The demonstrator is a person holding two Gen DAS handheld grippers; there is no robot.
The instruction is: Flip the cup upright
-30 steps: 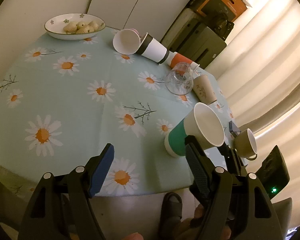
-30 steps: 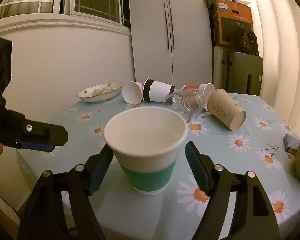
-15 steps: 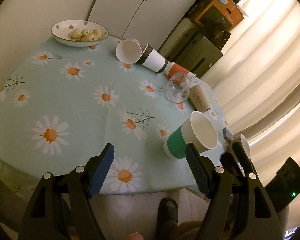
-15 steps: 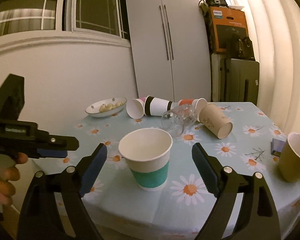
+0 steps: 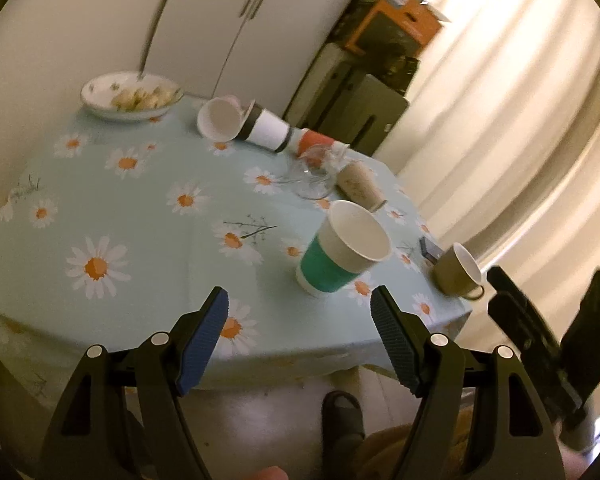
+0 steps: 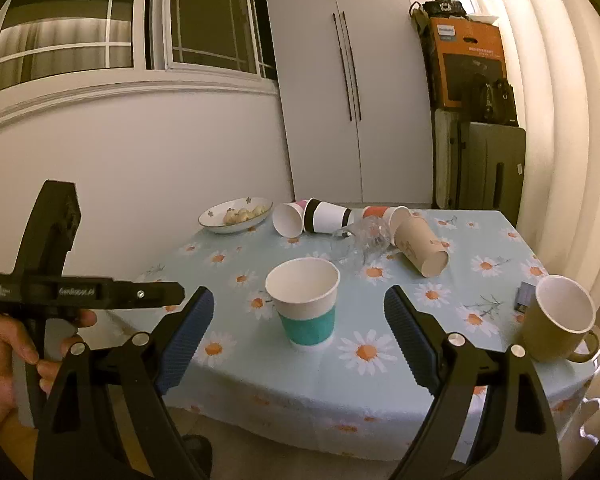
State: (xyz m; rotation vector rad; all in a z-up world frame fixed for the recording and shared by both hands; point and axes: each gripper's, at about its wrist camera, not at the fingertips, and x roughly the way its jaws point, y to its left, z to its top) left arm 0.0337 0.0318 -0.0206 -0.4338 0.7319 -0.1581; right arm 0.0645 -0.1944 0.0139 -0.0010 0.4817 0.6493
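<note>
Now the green-banded paper cup [image 6: 303, 307] stands on its base near the front edge of the daisy tablecloth [image 6: 496, 240], mouth up, touched by nothing. Everything else reads best from that cup. Short of it, off the table edge, the right gripper [image 6: 298, 336] hangs with its fingers spread wide and empty, the cup framed in the gap but well clear of both pads. The left gripper [image 5: 300, 336] sits to the cup's left, also off the table, fingers likewise spread and holding nothing. My guess is both are held back so the cup can stand free; the flip looks done for this one.

The cup is white above a teal band, rim round and undented, the inside clean and empty. Behind it, several cups [image 6: 324, 218] and a clear glass [image 6: 360, 240] lie on their sides, with a bowl [image 6: 236, 216] of food further back to the left. Right of the cup, an olive mug [image 6: 556, 320] stands upright.
</note>
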